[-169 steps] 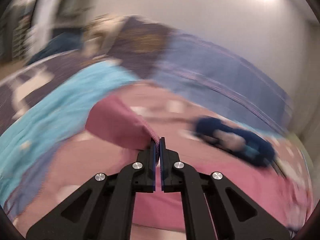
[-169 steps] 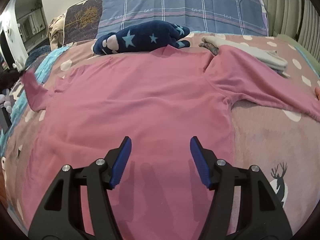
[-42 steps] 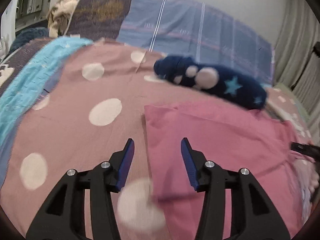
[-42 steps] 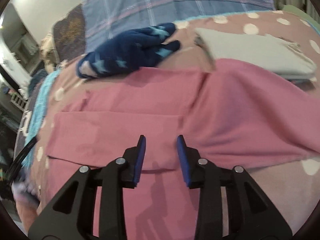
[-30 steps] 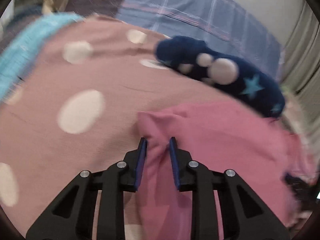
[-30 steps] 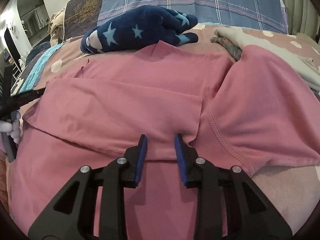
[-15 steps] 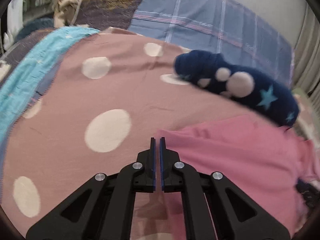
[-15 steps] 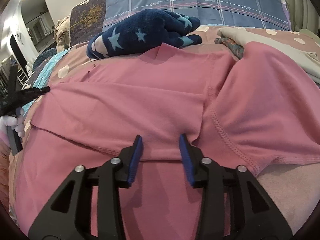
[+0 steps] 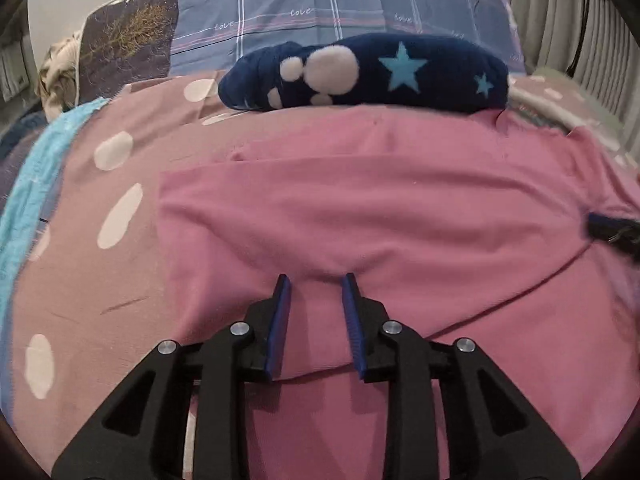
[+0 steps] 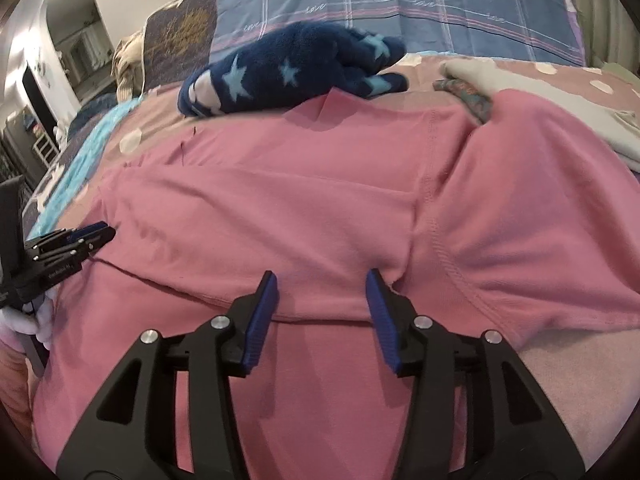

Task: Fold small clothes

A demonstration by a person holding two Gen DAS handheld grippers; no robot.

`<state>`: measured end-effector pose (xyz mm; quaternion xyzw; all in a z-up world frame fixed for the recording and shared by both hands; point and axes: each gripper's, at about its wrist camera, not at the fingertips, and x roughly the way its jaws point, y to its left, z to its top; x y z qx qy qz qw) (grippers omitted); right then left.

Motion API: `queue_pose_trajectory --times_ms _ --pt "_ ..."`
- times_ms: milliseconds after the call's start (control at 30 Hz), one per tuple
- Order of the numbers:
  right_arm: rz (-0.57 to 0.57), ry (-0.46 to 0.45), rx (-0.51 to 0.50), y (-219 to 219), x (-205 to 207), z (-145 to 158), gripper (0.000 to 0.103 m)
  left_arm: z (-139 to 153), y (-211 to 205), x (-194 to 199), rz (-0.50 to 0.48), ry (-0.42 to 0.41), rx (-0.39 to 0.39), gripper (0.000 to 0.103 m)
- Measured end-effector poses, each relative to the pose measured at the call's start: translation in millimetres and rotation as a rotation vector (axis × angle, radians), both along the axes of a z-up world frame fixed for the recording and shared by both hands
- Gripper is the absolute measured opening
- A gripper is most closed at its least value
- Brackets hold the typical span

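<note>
A pink long-sleeved shirt [image 9: 380,208] lies spread on the bed, its left sleeve folded across the body; it also shows in the right wrist view [image 10: 304,200]. My left gripper [image 9: 314,284] is open and empty over the lower edge of the folded sleeve. My right gripper [image 10: 322,280] is open and empty over the same edge, near the right armpit seam. The left gripper also shows at the left edge of the right wrist view [image 10: 86,234]. The right sleeve [image 10: 560,216] lies out to the right.
A navy star-patterned plush garment [image 9: 368,74] lies behind the shirt, also in the right wrist view [image 10: 288,76]. A folded pale garment [image 10: 540,92] lies at the back right. Plaid pillows [image 9: 328,12] stand at the headboard. A polka-dot bedcover [image 9: 88,248] and turquoise blanket [image 9: 36,184] lie left.
My left gripper has let go of the pink sleeve, opened, and moved right over the shirt. My right gripper has opened wider and stayed near the folded edge.
</note>
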<state>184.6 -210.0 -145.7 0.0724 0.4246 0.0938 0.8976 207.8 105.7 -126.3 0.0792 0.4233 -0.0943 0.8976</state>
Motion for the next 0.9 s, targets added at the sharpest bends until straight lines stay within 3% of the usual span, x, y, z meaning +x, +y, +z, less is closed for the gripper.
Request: queue_pose_trajectory --times_ms 133,233,300,400,567,667,700,733,767,833,900 --pt "-0.187 -0.119 0.087 -68 -44 42 0.037 0 -4 -3 -0.001 -0.023 0.045 0.03" --pt "-0.468 -0.198 0.078 -158 -92 69 0.037 1 0 -1 0.001 -0.017 0.011 0.03" --pt "-0.703 -0.196 0.136 -229 -131 73 0.039 2 0 -2 0.002 -0.017 0.003 0.03" --pt "-0.932 -0.149 0.315 -301 -175 55 0.039 1 -1 -4 0.003 -0.018 0.004 0.03" --pt "-1.011 -0.12 0.375 -331 -178 35 0.042 1 -1 -5 0.005 -0.02 -0.004 0.031" --pt "-1.062 -0.148 0.442 -345 -168 25 0.04 1 0 -6 0.005 -0.019 -0.012 0.031" --pt "-1.076 -0.165 0.445 -348 -166 25 0.036 1 0 -6 0.005 -0.018 -0.015 0.031" --pt "-1.091 -0.176 0.447 -355 -160 25 0.016 1 1 -6 0.005 -0.018 -0.019 0.031" --pt "-1.091 -0.182 0.468 -358 -155 26 0.004 1 1 -6 0.005 -0.018 -0.021 0.031" --pt "-1.063 -0.226 0.528 -353 -146 35 0.003 1 1 -6 0.005 -0.018 -0.021 0.031" --pt "-0.892 -0.285 0.513 -313 -120 62 0.003 1 1 -6 0.005 -0.018 -0.021 0.031"
